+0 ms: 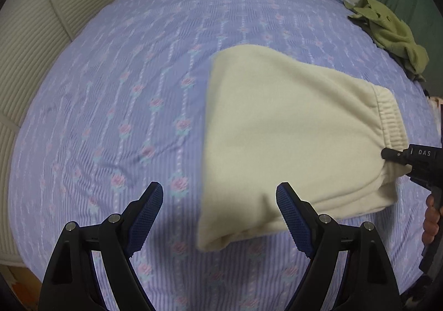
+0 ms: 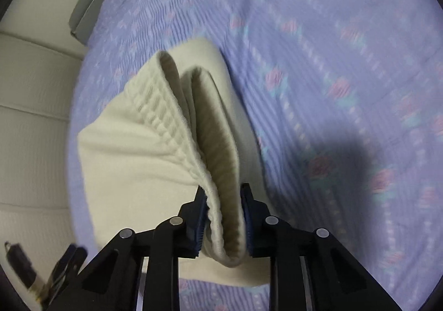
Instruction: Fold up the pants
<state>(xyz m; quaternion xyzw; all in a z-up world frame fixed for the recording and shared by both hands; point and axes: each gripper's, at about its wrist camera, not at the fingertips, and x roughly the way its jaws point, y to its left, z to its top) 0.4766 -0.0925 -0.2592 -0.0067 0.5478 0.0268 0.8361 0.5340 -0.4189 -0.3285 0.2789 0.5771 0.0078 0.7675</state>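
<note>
The left gripper (image 1: 218, 200) hangs with jaws apart above the lilac floral bedspread (image 1: 124, 75); the folded cream pants (image 1: 290, 131) lie just right of it; the right gripper (image 2: 223, 208) clamps their ribbed waistband (image 2: 177, 128); an olive garment (image 1: 387, 31) lies far right.

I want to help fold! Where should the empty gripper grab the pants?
Probably the near folded corner of the pants, coming from above with the open left gripper. That edge lies free, opposite the waistband the right gripper pinches.
</note>
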